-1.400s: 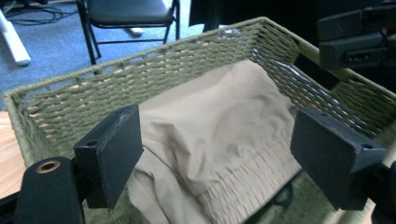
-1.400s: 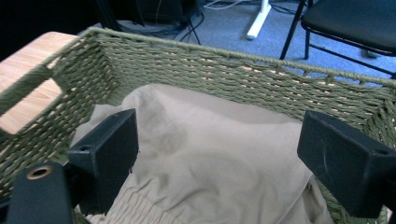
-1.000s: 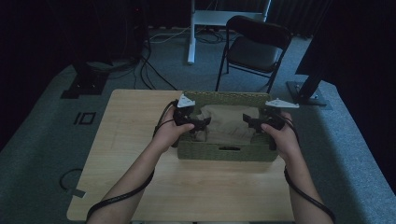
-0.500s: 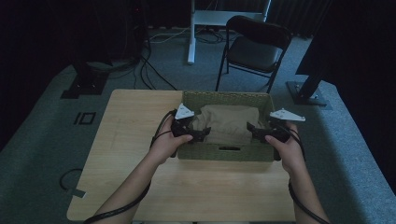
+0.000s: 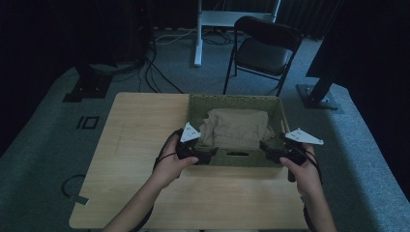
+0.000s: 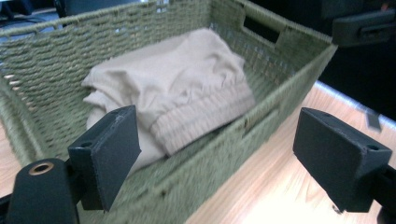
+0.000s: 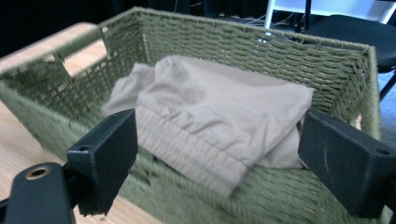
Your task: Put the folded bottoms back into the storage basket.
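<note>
A green woven basket (image 5: pixel 235 158) is positioned on the wooden tabletop (image 5: pixel 140 145), and a folded beige cloth (image 5: pixel 237 128) is contained inside it. The left hand-held gripper (image 5: pixel 209 155) is held at the basket's near left corner and the right hand-held gripper (image 5: pixel 267 151) at its near right corner. The jaws of both are spread wide, the basket's near wall is straddled without pad contact, and nothing is gripped.
</note>
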Demonstrator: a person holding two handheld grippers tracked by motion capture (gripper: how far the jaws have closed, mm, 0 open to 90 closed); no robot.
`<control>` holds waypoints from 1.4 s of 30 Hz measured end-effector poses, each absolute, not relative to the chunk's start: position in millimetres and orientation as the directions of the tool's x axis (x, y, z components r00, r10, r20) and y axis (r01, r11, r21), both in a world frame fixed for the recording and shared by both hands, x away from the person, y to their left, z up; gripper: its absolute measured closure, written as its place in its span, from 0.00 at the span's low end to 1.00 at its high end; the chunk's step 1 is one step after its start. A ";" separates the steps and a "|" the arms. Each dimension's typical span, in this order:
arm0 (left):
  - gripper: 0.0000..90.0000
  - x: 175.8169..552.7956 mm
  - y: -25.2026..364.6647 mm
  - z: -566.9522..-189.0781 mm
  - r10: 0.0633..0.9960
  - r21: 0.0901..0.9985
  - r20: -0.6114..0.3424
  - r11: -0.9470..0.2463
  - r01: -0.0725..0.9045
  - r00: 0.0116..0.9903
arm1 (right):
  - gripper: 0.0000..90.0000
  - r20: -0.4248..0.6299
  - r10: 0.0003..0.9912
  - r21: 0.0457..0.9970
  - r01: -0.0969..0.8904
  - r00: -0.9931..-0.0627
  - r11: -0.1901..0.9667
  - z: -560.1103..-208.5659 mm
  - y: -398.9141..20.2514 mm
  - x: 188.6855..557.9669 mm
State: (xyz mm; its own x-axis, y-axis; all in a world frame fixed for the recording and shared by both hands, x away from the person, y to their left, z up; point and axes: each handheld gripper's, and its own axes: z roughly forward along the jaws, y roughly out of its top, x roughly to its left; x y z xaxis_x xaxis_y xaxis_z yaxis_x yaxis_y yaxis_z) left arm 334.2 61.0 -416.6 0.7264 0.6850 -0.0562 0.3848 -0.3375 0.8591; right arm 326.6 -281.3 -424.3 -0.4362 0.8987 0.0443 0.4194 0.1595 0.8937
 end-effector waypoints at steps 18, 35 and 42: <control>0.17 300.9 74.5 -445.5 0.680 0.856 -0.056 -0.344 0.385 0.731 | 0.13 0.048 0.904 0.880 0.447 -0.425 0.163 -457.2 -292.9 293.6; 0.18 290.9 95.1 -504.0 0.718 0.807 -0.094 -0.351 0.476 0.689 | 0.13 0.072 0.922 0.831 0.534 -0.382 0.156 -506.1 -302.4 281.5; 0.17 290.7 102.4 -518.1 0.738 0.796 -0.079 -0.359 0.488 0.670 | 0.13 0.064 0.933 0.807 0.568 -0.354 0.160 -522.5 -307.7 280.5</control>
